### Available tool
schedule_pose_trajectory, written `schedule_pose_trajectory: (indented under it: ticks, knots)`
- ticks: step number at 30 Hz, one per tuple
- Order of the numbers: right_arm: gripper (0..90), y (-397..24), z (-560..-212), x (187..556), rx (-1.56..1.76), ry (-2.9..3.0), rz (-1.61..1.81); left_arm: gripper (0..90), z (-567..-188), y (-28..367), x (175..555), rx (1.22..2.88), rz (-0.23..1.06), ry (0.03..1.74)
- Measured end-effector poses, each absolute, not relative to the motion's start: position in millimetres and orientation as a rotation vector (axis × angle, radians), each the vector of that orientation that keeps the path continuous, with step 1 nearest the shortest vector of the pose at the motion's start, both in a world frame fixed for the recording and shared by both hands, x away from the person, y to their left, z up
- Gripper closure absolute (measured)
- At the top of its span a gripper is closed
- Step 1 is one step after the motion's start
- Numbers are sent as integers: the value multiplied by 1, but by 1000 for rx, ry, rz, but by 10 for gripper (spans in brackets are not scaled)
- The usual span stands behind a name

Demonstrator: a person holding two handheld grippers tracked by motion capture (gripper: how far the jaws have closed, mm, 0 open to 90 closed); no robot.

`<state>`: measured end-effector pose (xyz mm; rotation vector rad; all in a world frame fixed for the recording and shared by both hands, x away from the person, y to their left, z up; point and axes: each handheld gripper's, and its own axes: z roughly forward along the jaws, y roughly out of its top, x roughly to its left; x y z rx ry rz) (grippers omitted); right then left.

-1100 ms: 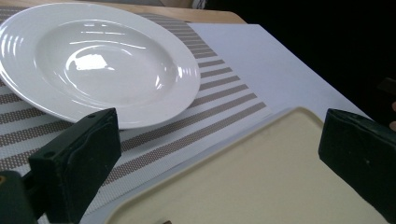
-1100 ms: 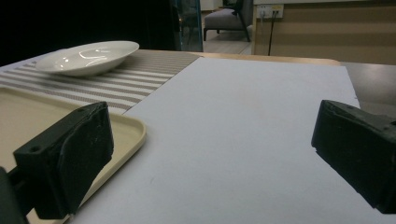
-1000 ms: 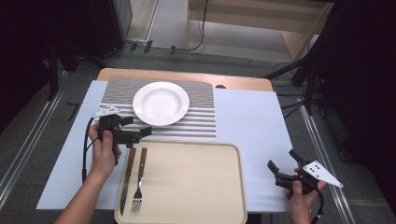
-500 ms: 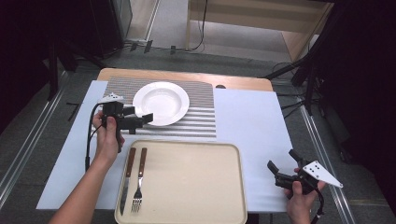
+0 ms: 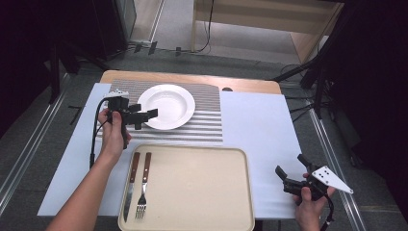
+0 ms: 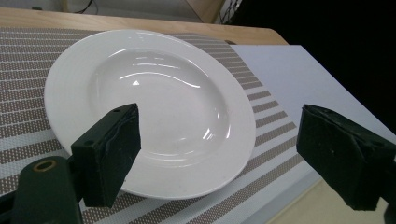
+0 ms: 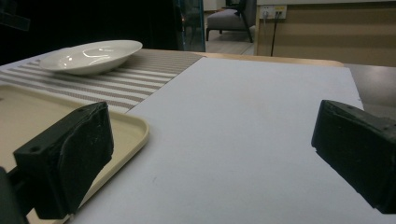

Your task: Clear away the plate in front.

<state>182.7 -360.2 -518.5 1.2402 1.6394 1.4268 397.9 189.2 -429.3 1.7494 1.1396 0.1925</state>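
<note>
Because the plate looks like glazed ceramic, it will likely be stiff, fairly heavy for its size, slick and breakable, so the flat rim on its near left side is the sensible place to pinch, one jaw over and one under. It sits on the striped mat at the far side of the counter. The left claw hovers at that rim; its jaws have just been closing a little but stand wide apart, with nothing pressed between them, the plate lying beyond them in the left gripper view. The right claw waits agape near the counter's right corner, holding nothing. A tray lies just in front of the mat, carrying a knife and fork at its left edge. Nothing blocks the rim, though its low lip hugs the mat, which could make getting a jaw under awkward.
</note>
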Motion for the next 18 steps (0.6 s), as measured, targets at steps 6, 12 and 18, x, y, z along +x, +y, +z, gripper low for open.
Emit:
schedule_pose_trajectory:
  ticks: [6,12,18]
  knots:
    - [0,-360,-518,183,1239,1640,1428,135,-437,192,406,1736,204,1157]
    - [0,-361,-518,183,1242,1639,1433,173,-440,193,417,1723,221,1192]
    - [0,-361,-518,184,1231,1640,1435,174,-440,197,428,1715,191,1197]
